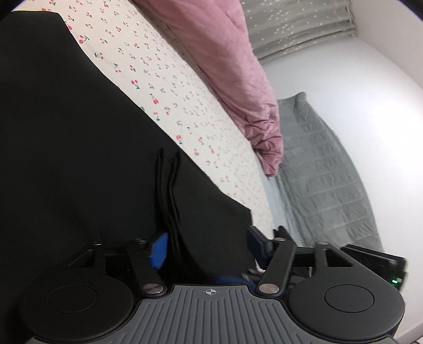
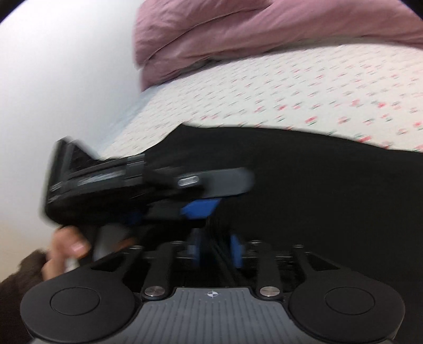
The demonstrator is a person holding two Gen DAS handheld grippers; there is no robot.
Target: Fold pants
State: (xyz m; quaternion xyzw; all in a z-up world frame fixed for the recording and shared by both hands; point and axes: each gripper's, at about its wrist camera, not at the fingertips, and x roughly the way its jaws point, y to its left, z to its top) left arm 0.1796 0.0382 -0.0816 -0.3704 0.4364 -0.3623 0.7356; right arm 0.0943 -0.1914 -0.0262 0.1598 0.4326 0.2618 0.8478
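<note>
Black pants (image 1: 66, 158) lie spread on a cherry-print bed sheet (image 1: 158, 79). In the left wrist view a folded edge of the pants rises between the blue pads of my left gripper (image 1: 207, 247). Its jaws stand well apart with the cloth bunched between them. In the blurred right wrist view the pants (image 2: 317, 198) fill the middle. My right gripper (image 2: 215, 251) is open, with a thin dark strip of cloth running between its blue pads. The left gripper's blue pad (image 2: 201, 209) shows just ahead of it, held by a hand (image 2: 66, 251).
A rumpled pink duvet (image 1: 224, 66) lies along the far side of the bed, also seen as the pink duvet (image 2: 238, 34). A grey quilted cover (image 1: 322, 172) hangs past the bed's end by a white wall. Grey curtains (image 1: 296, 23) hang beyond.
</note>
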